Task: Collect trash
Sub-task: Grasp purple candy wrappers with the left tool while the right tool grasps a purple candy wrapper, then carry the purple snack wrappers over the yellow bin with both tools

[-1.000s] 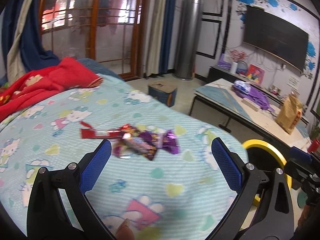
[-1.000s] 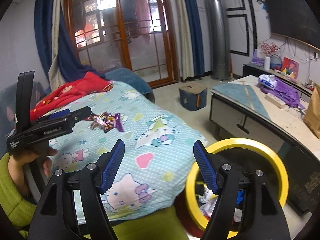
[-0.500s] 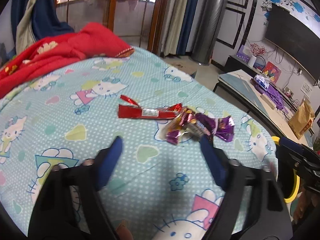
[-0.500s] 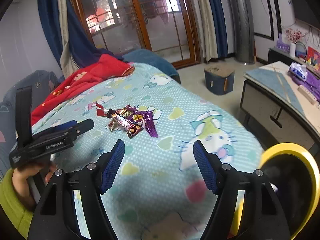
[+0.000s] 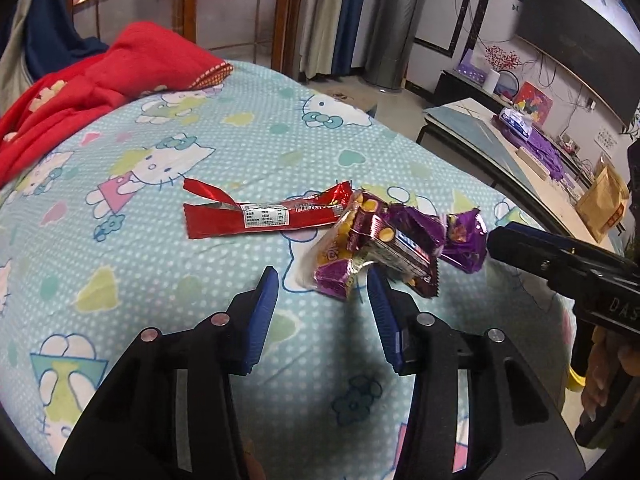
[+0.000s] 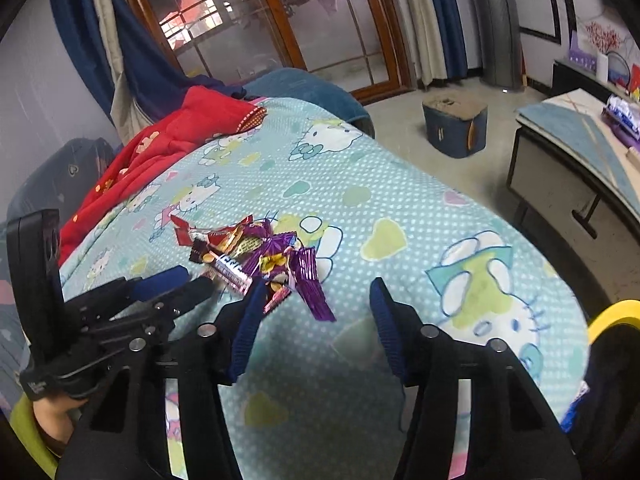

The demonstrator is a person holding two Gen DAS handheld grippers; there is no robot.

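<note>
Now | left claw (image 5: 322, 286) half open, empty, fingers just short of wrappers (image 5: 384, 244) | right claw (image 6: 316, 302) wide open, empty, near them | wrappers heaped mid-bed (image 5: 160, 280), bin (image 6: 612, 314) far right

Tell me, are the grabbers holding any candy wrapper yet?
No, neither. The left gripper is open just short of the purple wrappers, and the right gripper is open with nothing between its fingers.

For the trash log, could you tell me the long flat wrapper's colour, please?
Red, with a white label: long flat wrapper, clearest in the left wrist view.
</note>
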